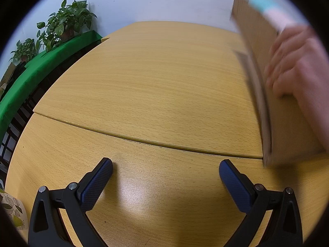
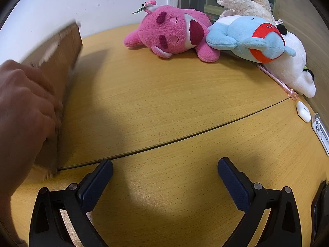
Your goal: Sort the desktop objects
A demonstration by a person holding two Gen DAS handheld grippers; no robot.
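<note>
A person's hand [image 1: 296, 65] grips a brown cardboard box [image 1: 255, 41], blurred by motion, at the right of the left wrist view; the same hand [image 2: 22, 107] and box [image 2: 61, 51] fill the left of the right wrist view. My left gripper [image 1: 165, 167] stands open over bare wooden table [image 1: 144, 82], nothing between its fingers. My right gripper [image 2: 165, 166] is open too, empty, above the table seam. A pink plush [image 2: 172, 30], a blue plush [image 2: 250, 39], a white plush [image 2: 292, 72] and a cream plush [image 2: 244, 0] lie at the table's far right.
A pink pen [image 2: 277, 80], a white earbud case [image 2: 303, 111] and a white clip-like tool [image 2: 320, 131] lie along the right edge. Potted plants [image 1: 65, 22] stand on a green-covered ledge [image 1: 41, 65] left of the table. A leaf-patterned cup [image 1: 15, 212] sits near left.
</note>
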